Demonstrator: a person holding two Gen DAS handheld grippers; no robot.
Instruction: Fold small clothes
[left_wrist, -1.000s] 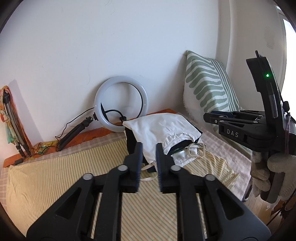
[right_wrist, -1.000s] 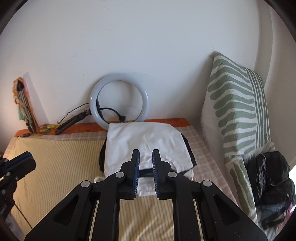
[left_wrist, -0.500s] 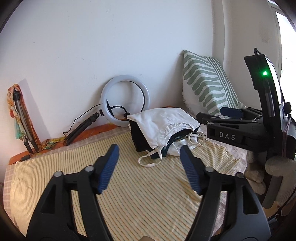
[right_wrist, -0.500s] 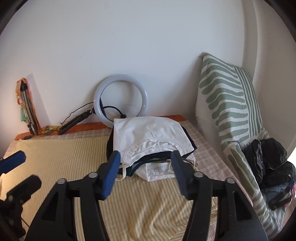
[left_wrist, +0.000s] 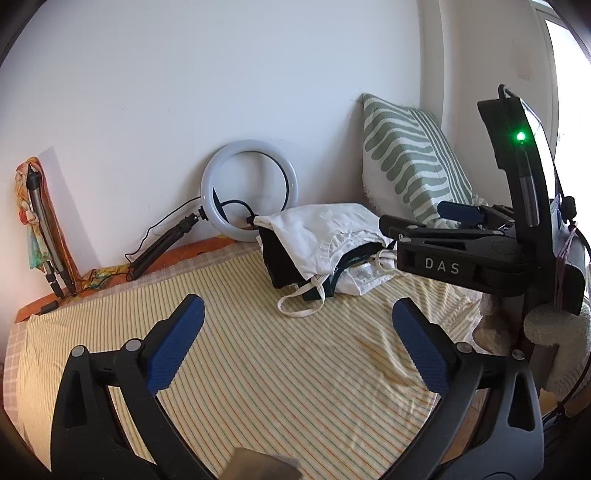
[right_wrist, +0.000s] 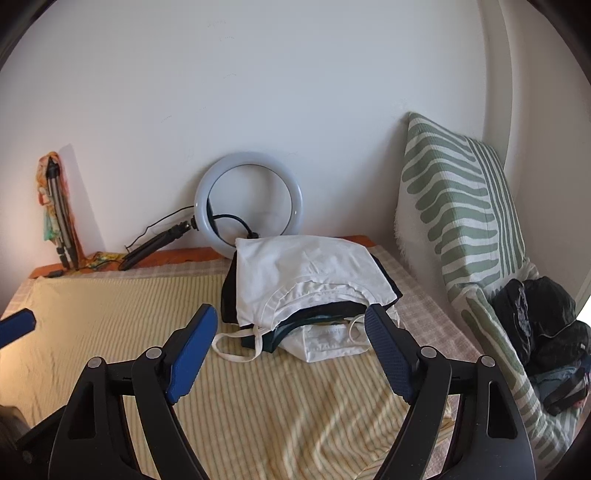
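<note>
While both grippers, left (left_wrist: 295, 343) and right (right_wrist: 291, 350), have just been spreading wide with nothing between them, the stacked clothes (right_wrist: 310, 280) (soft, light, floppy) wait mid-bed by the ring light (right_wrist: 249, 201), likeliest grabbed at a hem.

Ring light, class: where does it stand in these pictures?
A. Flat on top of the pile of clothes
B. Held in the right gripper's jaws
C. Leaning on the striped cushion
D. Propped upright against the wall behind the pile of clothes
D: the ring light stands upright against the white wall, just behind the pile of clothes, with no gripper touching it.
</note>
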